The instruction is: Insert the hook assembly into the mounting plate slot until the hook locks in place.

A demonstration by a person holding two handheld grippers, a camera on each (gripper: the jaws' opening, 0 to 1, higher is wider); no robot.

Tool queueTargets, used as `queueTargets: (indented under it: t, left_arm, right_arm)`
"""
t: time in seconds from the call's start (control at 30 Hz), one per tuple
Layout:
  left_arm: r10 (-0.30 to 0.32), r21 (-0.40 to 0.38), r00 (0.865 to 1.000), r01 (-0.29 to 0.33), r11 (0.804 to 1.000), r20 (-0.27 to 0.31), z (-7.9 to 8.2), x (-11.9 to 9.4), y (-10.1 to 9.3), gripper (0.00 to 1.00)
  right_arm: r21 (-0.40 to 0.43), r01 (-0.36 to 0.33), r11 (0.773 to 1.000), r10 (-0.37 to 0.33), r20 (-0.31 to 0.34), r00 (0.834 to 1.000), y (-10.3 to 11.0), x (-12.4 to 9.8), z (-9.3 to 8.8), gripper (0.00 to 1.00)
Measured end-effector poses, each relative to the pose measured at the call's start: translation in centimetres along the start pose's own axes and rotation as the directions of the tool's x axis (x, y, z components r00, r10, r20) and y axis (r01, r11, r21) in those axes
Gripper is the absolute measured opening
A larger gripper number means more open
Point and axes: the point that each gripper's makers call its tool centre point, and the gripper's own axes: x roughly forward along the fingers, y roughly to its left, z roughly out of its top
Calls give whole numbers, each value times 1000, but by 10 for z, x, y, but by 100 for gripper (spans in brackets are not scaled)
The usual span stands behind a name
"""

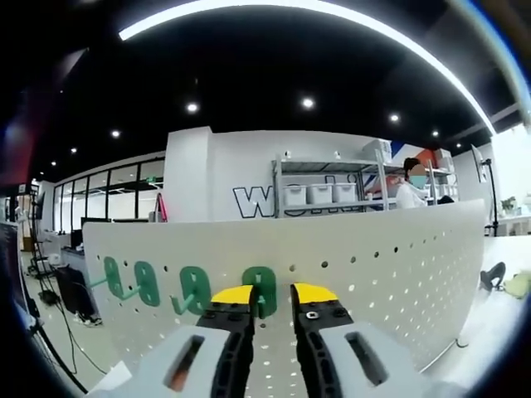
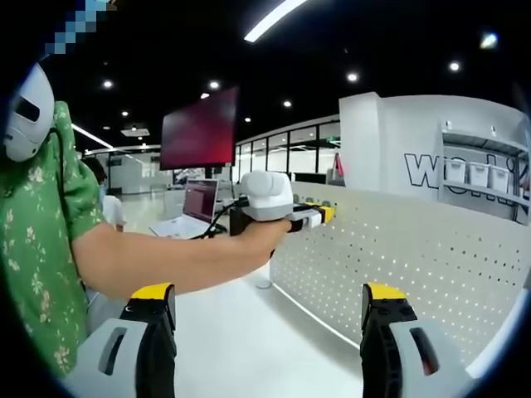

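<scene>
Left gripper (image 1: 271, 300) sits low centre of the left gripper view, jaws nearly closed around the green hook (image 1: 263, 290) right at the white pegboard (image 1: 398, 265). Three more green hooks (image 1: 148, 282) already hang at lower left. Whether this one has locked, I cannot tell. In the right gripper view, right gripper (image 2: 270, 311) stands wide apart, carrying nothing; the person's forearm (image 2: 166, 257) stretches level toward the board.
</scene>
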Motion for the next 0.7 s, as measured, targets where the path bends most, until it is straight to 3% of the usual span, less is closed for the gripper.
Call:
queueTargets:
  t: [0.7]
  left_arm:
    - [-52, -32, 999, 51, 998, -17, -4, -9, 1, 36]
  right_arm:
    - [-8, -1, 1000, 1, 5, 1000, 4, 4, 3, 95]
